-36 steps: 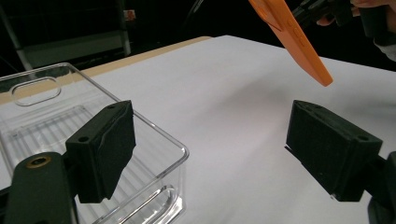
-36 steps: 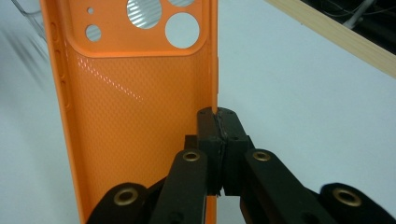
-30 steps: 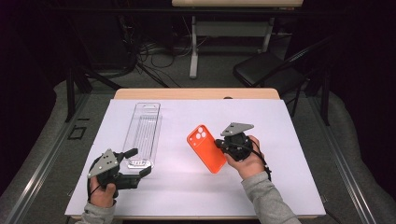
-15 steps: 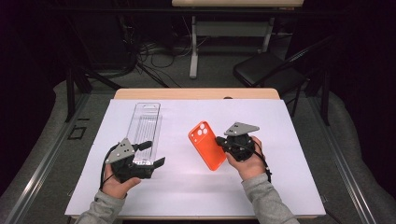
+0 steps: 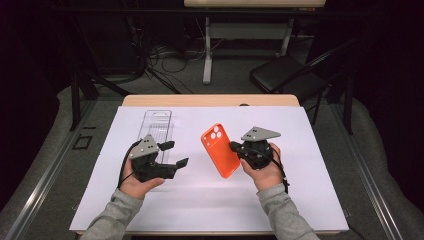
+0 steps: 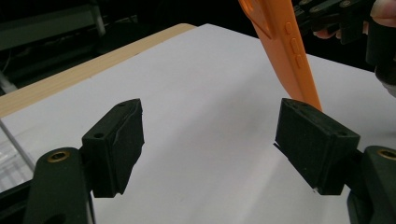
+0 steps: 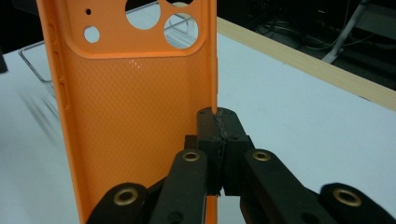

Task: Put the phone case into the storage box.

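Right gripper (image 5: 235,146) in the high view sits right of table centre, jaws clamped on the right long edge of the orange phone case (image 5: 220,149); case is tilted, camera cutouts at the far end, lower end near the white sheet (image 5: 300,150), contact with the sheet not resolvable from here. Left gripper (image 5: 175,153) is left of the case, jaws spread wide, nothing between them, aimed toward the case, clear gap between the two. Clear plastic tray (image 5: 155,125) lies flat on the sheet just beyond the left gripper. High view alone gives the layout: both hands, wooden table edge (image 5: 210,100), folding chair (image 5: 285,77) on the floor behind. Left gripper view: both pads (image 6: 116,140) far apart, bare sheet (image 6: 201,93) between them; case (image 6: 285,56) seen edge-on with side buttons, slanting down behind the right-hand pad, not touching it as far as I can tell; other gripper (image 6: 336,18) at top right gripping the case. Right gripper view adds grip detail: jaws closed tight, pads (image 7: 219,135) pinching the thin side wall of the case (image 7: 135,107), one pad inside, one outside; textured inner face toward the camera, cutouts at top, tray (image 7: 39,63) visible behind and through a cutout.
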Demonstrator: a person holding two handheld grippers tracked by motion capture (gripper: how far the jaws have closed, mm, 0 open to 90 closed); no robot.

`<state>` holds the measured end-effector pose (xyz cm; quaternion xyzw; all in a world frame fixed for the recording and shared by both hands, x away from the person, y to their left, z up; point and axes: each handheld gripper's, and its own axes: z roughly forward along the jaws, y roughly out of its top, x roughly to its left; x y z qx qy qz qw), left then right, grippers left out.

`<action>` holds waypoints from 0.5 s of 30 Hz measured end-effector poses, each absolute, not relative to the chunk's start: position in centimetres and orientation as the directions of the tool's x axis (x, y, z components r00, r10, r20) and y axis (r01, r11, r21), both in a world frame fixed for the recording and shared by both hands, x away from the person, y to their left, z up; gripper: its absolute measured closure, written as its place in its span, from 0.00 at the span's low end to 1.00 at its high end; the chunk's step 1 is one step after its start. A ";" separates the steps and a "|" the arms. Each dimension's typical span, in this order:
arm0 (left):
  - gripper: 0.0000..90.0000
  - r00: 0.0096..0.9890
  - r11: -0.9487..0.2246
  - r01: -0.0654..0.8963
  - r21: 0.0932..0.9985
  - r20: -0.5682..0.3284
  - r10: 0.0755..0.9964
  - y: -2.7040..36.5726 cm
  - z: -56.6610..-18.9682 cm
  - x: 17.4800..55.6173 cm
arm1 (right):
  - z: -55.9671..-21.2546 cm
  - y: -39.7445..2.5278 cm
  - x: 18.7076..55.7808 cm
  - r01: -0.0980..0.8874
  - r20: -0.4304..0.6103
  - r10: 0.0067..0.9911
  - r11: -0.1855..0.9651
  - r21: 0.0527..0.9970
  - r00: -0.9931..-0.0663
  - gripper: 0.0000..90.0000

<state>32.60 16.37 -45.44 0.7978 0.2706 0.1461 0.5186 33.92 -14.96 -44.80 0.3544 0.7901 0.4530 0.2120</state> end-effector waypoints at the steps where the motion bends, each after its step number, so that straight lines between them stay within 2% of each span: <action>1: 0.26 0.818 -0.321 0.276 0.906 -0.046 0.573 16.1 -45.3 32.7 | -44.7 -14.8 33.9 0.363 -0.017 0.752 0.337 0.869 -0.659 0.99; 5: 0.26 0.841 -0.326 0.262 0.908 -0.049 0.538 14.9 -44.5 32.8 | -44.3 -14.4 34.0 0.351 -0.030 0.762 0.333 0.875 -0.647 0.99; 15: 0.32 0.860 -0.289 0.311 0.905 -0.140 0.490 12.3 -43.7 33.5 | -44.6 -15.0 34.4 0.347 -0.046 0.802 0.308 0.886 -0.596 0.99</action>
